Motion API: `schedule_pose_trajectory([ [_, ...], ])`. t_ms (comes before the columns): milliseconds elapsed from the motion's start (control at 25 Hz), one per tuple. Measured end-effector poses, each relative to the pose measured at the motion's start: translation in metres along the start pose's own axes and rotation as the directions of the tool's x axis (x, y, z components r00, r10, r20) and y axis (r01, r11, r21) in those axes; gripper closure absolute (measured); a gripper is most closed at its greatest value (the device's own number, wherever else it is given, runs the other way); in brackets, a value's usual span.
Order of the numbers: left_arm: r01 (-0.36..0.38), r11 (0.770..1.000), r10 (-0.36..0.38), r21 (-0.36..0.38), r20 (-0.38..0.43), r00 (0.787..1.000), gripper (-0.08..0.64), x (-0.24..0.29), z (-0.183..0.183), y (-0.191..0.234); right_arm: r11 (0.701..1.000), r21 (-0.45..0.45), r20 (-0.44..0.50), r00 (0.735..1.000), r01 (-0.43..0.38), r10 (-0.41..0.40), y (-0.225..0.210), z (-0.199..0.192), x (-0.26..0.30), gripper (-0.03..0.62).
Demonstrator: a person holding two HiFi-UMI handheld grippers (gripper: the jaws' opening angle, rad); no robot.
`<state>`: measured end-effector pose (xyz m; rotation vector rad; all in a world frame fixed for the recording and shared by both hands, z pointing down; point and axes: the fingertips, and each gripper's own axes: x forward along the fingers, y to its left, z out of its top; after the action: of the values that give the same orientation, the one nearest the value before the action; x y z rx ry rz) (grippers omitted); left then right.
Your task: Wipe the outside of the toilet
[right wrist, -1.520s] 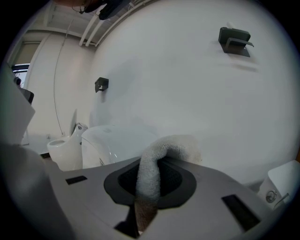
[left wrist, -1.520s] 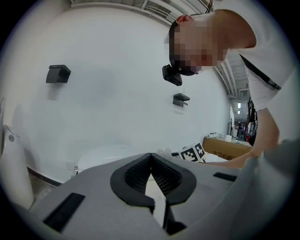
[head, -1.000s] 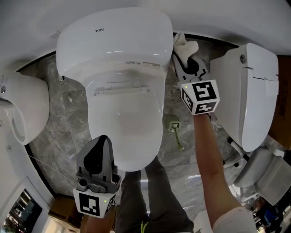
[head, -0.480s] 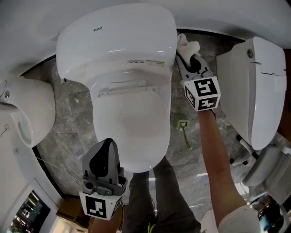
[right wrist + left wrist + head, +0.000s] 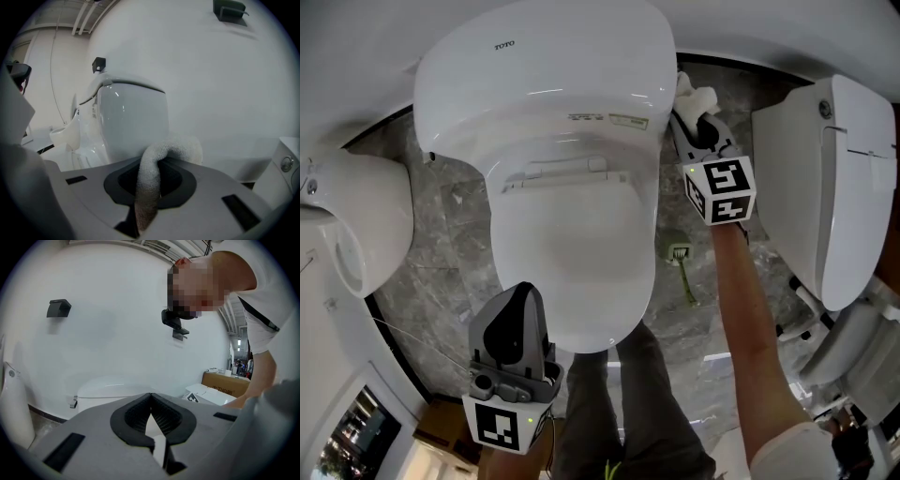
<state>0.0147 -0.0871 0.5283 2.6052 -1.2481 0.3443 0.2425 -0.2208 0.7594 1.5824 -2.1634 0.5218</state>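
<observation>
The right gripper's (image 5: 151, 183) jaws pinch a white cloth (image 5: 174, 148), which loops up out of them toward the toilet (image 5: 567, 178). This gripper is just beside the toilet's right flank, near the back. The cloth is at the tank's edge, but I cannot tell if it touches. The left gripper's (image 5: 151, 404) jaws are pressed together with nothing between them, and it hovers over the toilet's front rim, left of the bowl's tip. A neighbouring toilet (image 5: 834, 169) stands to its right on the grey marbled floor (image 5: 441, 253).

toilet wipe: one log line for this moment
right gripper: shut on cloth, beside toilet rear | left gripper: shut, empty, near bowl front | cloth contact: unclear
</observation>
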Motion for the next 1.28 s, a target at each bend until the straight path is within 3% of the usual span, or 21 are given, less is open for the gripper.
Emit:
schedule_pose_trajectory([
  [720,-0.014,1.000,0.014,-0.004,0.012,1.000,0.543,-0.004,-0.012,0.004,0.999,-0.041,-0.059,0.998,-0.014,0.012,0.002,-0.035,0.014,0.522],
  [920,-0.023,0.999,0.022,-0.042,-0.018,1.000,0.543,-0.011,-0.022,0.005,0.999,-0.033,-0.083,0.996,-0.018,0.015,0.005,-0.053,0.015,0.522],
  [1280,-0.008,1.000,0.008,-0.020,-0.005,1.000,0.543,-0.007,-0.024,-0.001,0.999,-0.029,-0.126,0.992,-0.016,0.013,0.004,-0.077,0.016,0.522],
])
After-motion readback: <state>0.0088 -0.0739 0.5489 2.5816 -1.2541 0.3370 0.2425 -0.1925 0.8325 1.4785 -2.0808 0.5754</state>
